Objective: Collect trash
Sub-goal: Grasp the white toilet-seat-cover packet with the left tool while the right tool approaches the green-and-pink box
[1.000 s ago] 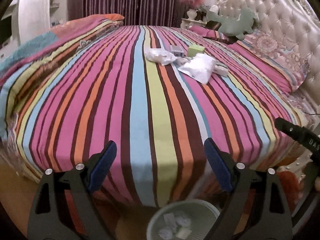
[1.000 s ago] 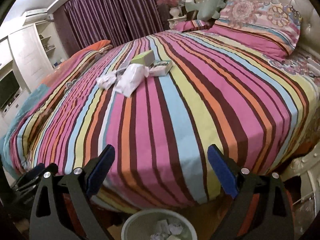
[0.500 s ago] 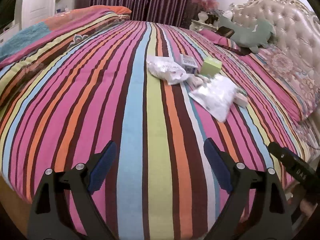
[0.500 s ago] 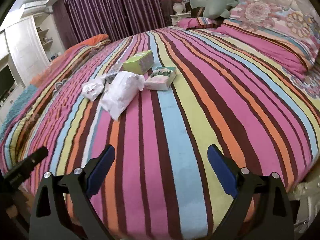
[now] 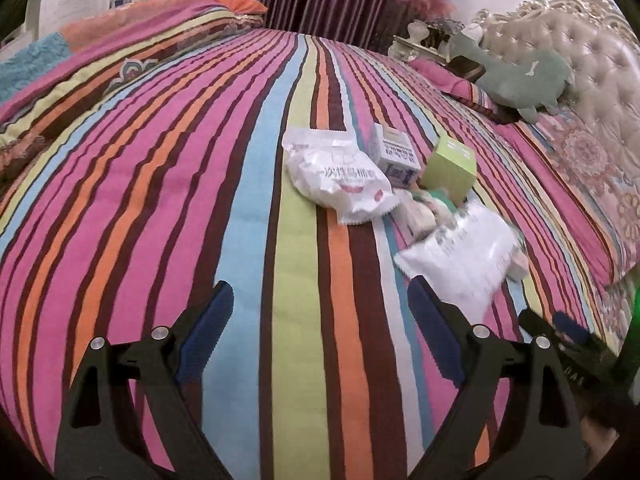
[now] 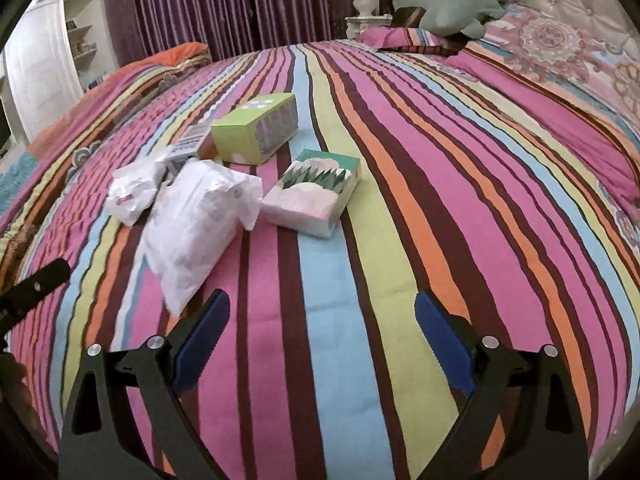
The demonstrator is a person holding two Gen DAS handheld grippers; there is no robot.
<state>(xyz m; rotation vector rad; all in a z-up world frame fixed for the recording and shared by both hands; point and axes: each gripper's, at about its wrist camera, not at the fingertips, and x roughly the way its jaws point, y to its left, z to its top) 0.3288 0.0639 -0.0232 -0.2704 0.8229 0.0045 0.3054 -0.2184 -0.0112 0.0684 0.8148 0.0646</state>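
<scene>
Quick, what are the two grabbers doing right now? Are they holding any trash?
Left gripper: jaws open, holding nothing.
Right gripper: jaws open, holding nothing.

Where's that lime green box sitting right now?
The lime green box lies mid-bed on the striped bedspread, at the far end of the litter, behind the big white bag and the leaf-print box.

Striped bedspread (image 5: 248,208), purple curtains (image 6: 224,4), tufted cream headboard (image 5: 592,64), white shelving (image 6: 44,60)
</scene>
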